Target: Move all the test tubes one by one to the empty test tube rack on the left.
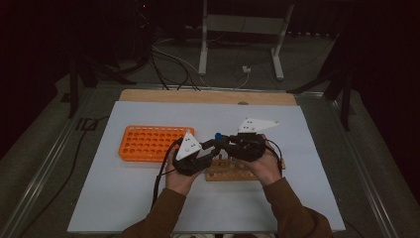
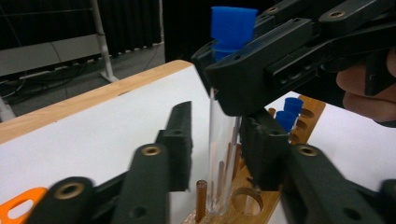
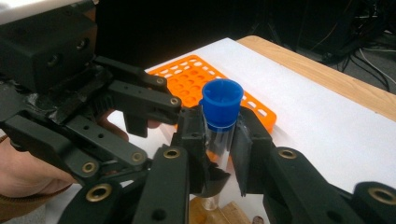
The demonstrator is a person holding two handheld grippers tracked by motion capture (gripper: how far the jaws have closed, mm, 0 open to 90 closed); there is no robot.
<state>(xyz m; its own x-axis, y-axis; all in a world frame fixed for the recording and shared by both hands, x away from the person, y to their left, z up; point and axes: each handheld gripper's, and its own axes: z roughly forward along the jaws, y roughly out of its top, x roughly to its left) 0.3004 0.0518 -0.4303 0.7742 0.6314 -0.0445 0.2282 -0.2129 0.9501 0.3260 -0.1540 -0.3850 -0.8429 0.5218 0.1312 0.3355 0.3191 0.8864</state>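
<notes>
Here the right tongs (image 3: 219, 140) are closed on a clear tube (image 2: 223, 154) with a blue cap (image 3: 221, 103), gripping it just under the cap and holding it upright over the wooden rack (image 1: 233, 171) near the middle of the counter (image 1: 148, 198). The left tongs (image 2: 215, 144) stand wide apart on either side of the tube's lower part, not pressing it. The tube's foot sits at a hole in the wooden rack, where two more blue caps (image 2: 287, 112) show farther along. An orange rack (image 1: 148, 143) lies just beside, toward the counter's left edge
</notes>
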